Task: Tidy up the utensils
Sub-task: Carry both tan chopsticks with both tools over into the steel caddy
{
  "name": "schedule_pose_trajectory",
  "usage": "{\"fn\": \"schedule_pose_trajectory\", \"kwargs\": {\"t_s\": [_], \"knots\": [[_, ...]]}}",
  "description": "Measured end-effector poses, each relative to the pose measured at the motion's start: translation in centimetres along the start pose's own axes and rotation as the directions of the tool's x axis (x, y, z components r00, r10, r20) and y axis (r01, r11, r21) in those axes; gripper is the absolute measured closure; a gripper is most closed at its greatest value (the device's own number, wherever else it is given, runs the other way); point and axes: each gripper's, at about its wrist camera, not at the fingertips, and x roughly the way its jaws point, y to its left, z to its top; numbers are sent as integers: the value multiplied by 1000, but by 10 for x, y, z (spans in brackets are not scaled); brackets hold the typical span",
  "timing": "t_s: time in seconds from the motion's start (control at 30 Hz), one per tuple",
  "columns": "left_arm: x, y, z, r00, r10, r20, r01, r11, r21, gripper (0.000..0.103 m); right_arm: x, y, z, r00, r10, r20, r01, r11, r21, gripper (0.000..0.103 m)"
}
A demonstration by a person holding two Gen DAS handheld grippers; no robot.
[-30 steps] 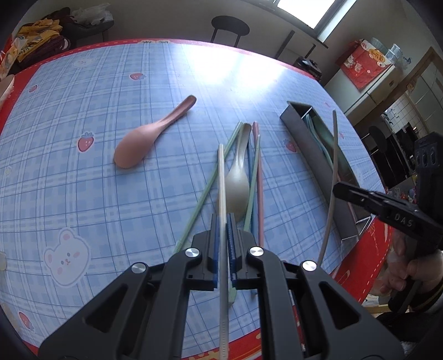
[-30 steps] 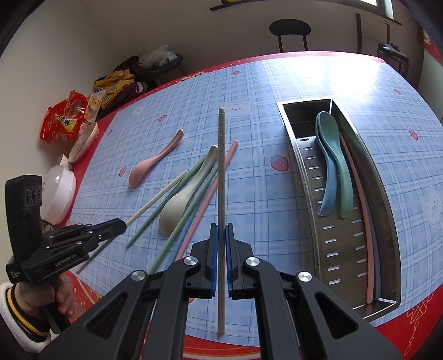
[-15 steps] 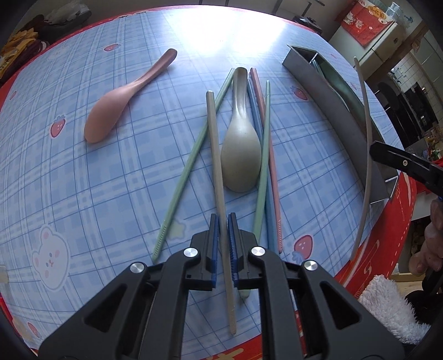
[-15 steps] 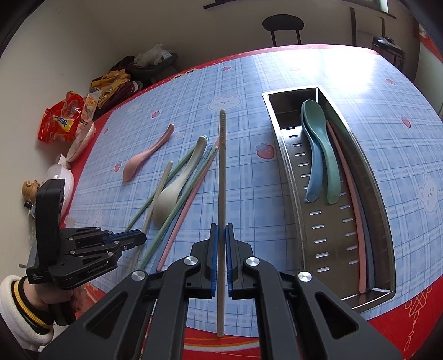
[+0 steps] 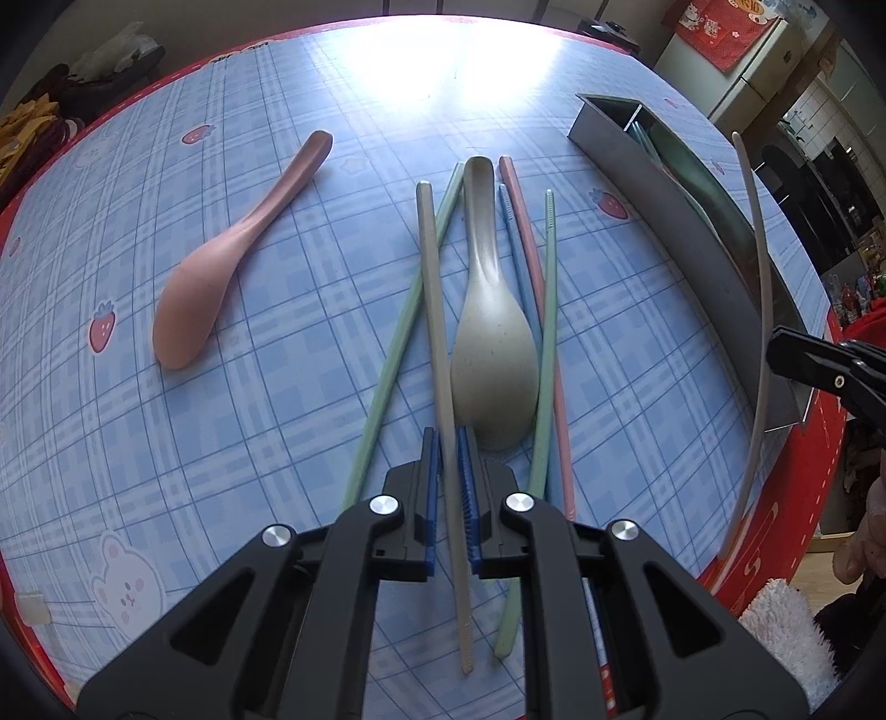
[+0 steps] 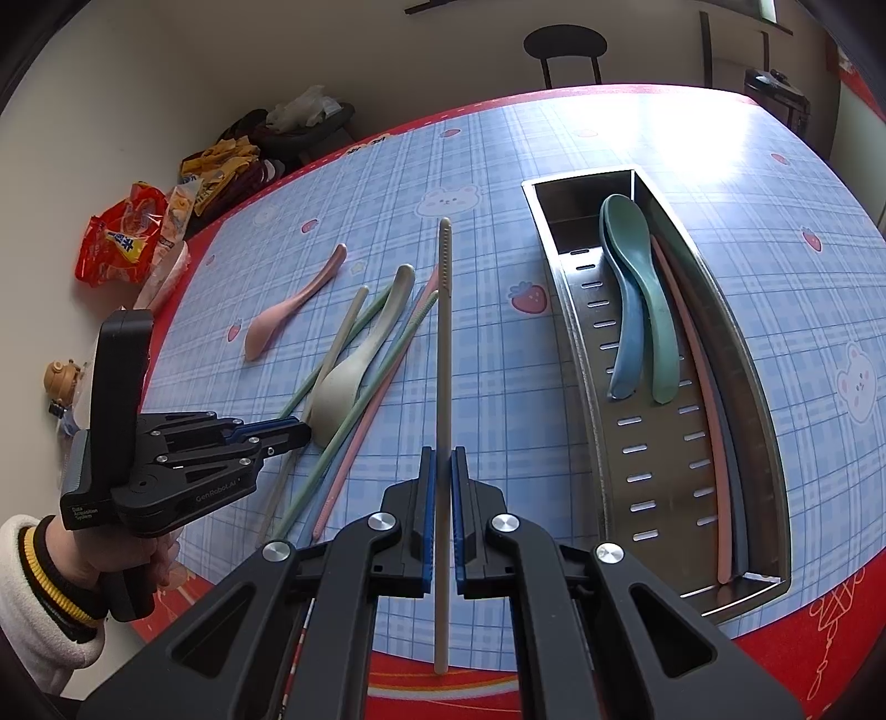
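Note:
My left gripper (image 5: 448, 437) is shut on a beige chopstick (image 5: 434, 299) that lies flat among the pile, beside a beige spoon (image 5: 493, 354). Green, blue and pink chopsticks lie around that spoon, and a pink spoon (image 5: 205, 299) rests apart to the left. My right gripper (image 6: 441, 454) is shut on a cream chopstick (image 6: 443, 332), held above the table between the pile and the metal tray (image 6: 653, 471). The tray holds a blue spoon (image 6: 626, 343), a green spoon (image 6: 648, 288) and a pink chopstick (image 6: 698, 399). The left gripper (image 6: 302, 432) shows low at the pile's near end.
The blue checked tablecloth has a red border (image 6: 498, 681) along its near edge. Snack bags (image 6: 122, 238) lie beyond the table's left side and a black chair (image 6: 565, 44) stands behind it. A sleeved hand (image 6: 50, 565) holds the left gripper.
My left gripper has come down and forward over the pile, bringing its chopstick from a raised tilt to lying beside the beige spoon. The right gripper and its chopstick have barely moved.

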Motion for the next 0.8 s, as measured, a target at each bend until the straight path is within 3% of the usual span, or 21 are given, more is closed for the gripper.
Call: {"fn": "schedule_pose_trajectory", "kwargs": {"t_s": [0.13, 0.27, 0.4, 0.6, 0.63, 0.8], "knots": [[1, -2, 2, 1000, -8, 15, 8, 1000, 6, 93, -1, 0, 1, 1000, -1, 4, 1, 1000, 5, 97], [-21, 24, -7, 988, -123, 90, 136, 977, -161, 93, -6, 0, 6, 1000, -4, 23, 4, 1000, 4, 97], [-51, 37, -4, 966, -183, 180, 224, 944, -241, 93, -9, -2, 13, 999, 2, 37, -2, 1000, 14, 97], [-91, 17, 15, 935, -207, 287, 275, 935, -224, 93, -23, -8, 26, 997, 29, 74, -29, 1000, 6, 98], [-96, 12, 18, 929, -213, 301, 286, 933, -221, 93, -27, -9, 28, 996, 37, 82, -37, 999, 4, 103], [-110, -19, 36, 906, -246, 346, 322, 928, -185, 93, -50, -23, 38, 990, 61, 125, -61, 998, -1, 103]]}}
